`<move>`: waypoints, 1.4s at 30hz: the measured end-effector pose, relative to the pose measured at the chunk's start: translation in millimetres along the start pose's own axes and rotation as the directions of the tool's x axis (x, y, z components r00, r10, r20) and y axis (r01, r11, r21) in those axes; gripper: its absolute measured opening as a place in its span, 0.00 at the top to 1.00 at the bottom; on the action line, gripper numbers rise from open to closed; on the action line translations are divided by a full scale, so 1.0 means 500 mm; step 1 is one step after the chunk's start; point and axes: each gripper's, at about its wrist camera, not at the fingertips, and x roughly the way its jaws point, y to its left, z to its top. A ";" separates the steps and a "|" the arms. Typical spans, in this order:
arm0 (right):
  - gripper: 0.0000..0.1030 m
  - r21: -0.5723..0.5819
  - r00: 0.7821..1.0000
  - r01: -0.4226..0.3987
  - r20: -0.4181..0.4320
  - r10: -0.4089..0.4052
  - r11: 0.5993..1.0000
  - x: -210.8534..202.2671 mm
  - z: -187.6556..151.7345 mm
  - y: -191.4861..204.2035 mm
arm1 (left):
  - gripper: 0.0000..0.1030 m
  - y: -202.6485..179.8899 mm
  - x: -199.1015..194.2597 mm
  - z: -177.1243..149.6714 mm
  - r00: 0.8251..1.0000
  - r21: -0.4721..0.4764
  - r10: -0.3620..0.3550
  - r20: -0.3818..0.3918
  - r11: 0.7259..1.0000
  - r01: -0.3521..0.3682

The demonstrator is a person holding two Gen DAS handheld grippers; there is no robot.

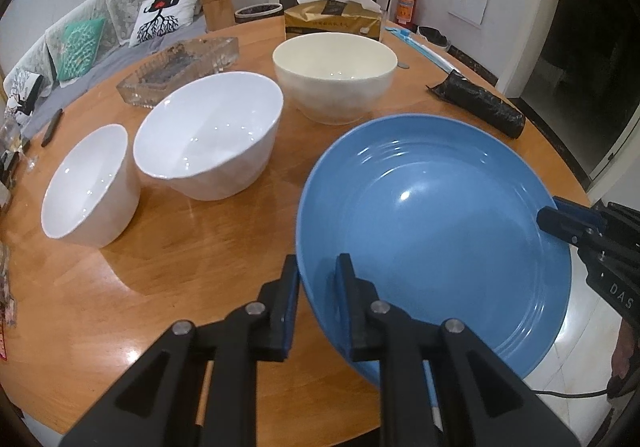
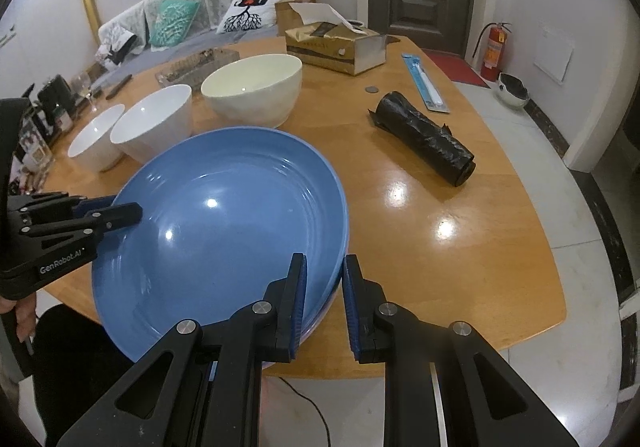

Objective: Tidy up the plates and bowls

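A large blue plate (image 1: 436, 231) is held between both grippers, tilted over the near edge of the round wooden table (image 1: 200, 239). My left gripper (image 1: 318, 279) is shut on its left rim. My right gripper (image 2: 325, 287) is shut on its right rim and shows in the left wrist view (image 1: 560, 221). The blue plate (image 2: 224, 227) seems to rest on a pinkish plate edge (image 2: 320, 321) beneath. Three bowls stand in a row behind: a small white bowl (image 1: 90, 189), a mid white bowl (image 1: 212, 135) and a cream bowl (image 1: 334, 75).
A gold tissue box (image 1: 332, 21), a glass tray (image 1: 180, 67), a black roll (image 2: 426, 137) and a blue-packaged toothbrush (image 2: 426, 81) lie on the table. A sofa (image 2: 200, 19) stands behind, a door and a fire extinguisher (image 2: 496, 47) to the right.
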 end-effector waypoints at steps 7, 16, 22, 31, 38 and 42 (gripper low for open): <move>0.86 -0.002 1.000 0.011 -0.018 -0.011 1.000 0.003 0.001 0.003 | 0.86 0.003 -0.006 -0.002 1.000 -0.001 -0.008 0.008 1.000 0.008; 0.46 -0.013 0.995 -0.032 0.099 0.034 0.999 -0.056 0.034 0.022 | 0.79 0.097 -0.113 0.026 0.990 -0.070 -0.069 0.125 0.994 0.078; 0.11 -0.153 0.961 -0.123 0.228 0.156 0.980 -0.105 0.083 0.139 | 0.64 0.236 -0.196 0.041 0.978 -0.140 -0.020 0.206 0.989 0.050; 0.01 -0.289 0.917 -0.282 0.198 0.346 0.915 -0.066 0.127 0.335 | 0.37 0.416 -0.211 0.024 0.979 -0.179 0.057 0.195 0.984 -0.022; 0.01 -0.377 0.928 -0.295 0.108 0.358 0.878 0.011 0.150 0.476 | 0.38 0.508 -0.115 0.030 0.992 -0.234 0.025 0.124 0.972 0.005; 0.03 -0.395 0.939 -0.281 0.077 0.336 0.875 0.061 0.153 0.517 | 0.54 0.535 -0.053 0.053 0.996 -0.261 -0.006 0.090 0.965 0.030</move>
